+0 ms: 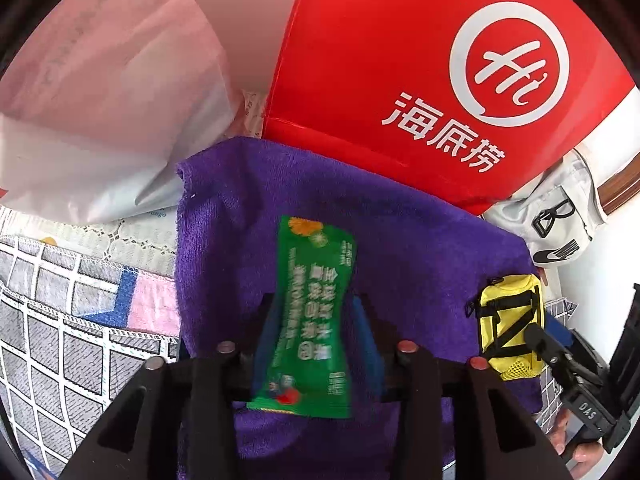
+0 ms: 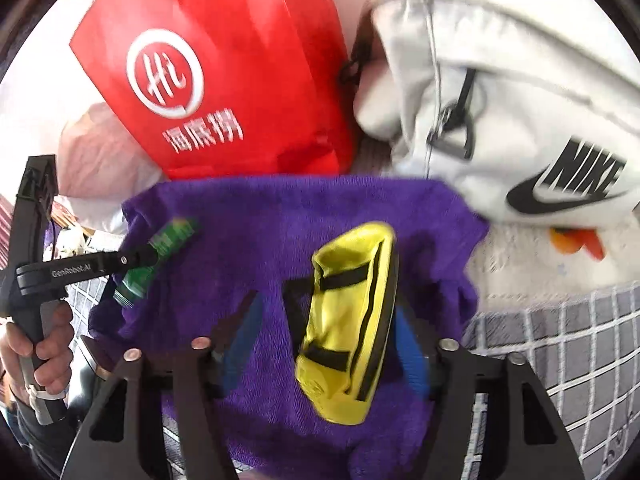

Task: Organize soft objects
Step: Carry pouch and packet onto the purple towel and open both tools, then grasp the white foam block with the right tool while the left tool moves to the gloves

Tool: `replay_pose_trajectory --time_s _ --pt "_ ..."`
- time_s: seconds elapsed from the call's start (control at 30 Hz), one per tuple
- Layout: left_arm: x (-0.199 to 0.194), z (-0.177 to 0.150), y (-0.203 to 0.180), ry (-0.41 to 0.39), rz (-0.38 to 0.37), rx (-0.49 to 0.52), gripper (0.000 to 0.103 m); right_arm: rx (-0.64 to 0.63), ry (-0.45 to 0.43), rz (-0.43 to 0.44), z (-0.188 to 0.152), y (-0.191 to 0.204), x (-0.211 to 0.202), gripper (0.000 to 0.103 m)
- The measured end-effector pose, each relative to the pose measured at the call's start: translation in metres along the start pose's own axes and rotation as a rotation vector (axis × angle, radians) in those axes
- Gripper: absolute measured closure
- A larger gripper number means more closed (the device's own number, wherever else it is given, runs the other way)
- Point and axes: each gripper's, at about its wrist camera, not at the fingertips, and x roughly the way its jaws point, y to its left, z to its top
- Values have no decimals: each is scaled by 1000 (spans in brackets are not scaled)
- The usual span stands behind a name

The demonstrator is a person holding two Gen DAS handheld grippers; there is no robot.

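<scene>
My left tongs [image 1: 316, 320] pinch a green packet [image 1: 312, 320] over the purple towel [image 1: 420, 240]; my right tongs [image 2: 328, 336], spread, barely cradle a yellow pouch [image 2: 348, 320] just right of it. The pouch looks loose and could slip out.

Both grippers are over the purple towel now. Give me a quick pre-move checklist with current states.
1. Left gripper holds the green sachet: ok, pinched between the fingers.
2. Right gripper holds the yellow pouch: cannot tell; the fingers look spread, and the pouch touches only one.
3. Purple towel below both loads: ok.
4. Red bag upright behind the towel: ok.
5. White Nike bag off the towel: not ok, its edge overlaps the far corner.
</scene>
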Motion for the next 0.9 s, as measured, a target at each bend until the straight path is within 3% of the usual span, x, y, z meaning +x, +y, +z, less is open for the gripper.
replay_pose_trajectory --time_s 0.07,0.3,0.5,0.63,0.9 --pt "-5 2 0 -12 13 4 38 -5 -18 -17 1 -1 -5 37" --pt "-27 -2 -10 -42 21 37 37 29 -82 -114 0 -1 -38 34" --pt "-62 -9 -19 -107 34 68 37 21 -115 -128 -20 23 -71 34" --pt "-90 -27 -18 -140 35 93 37 4 -52 -88 -50 36 -87 34" --pt "-135 -97 -14 -147 65 131 37 50 -63 0 -121 52 -129 34"
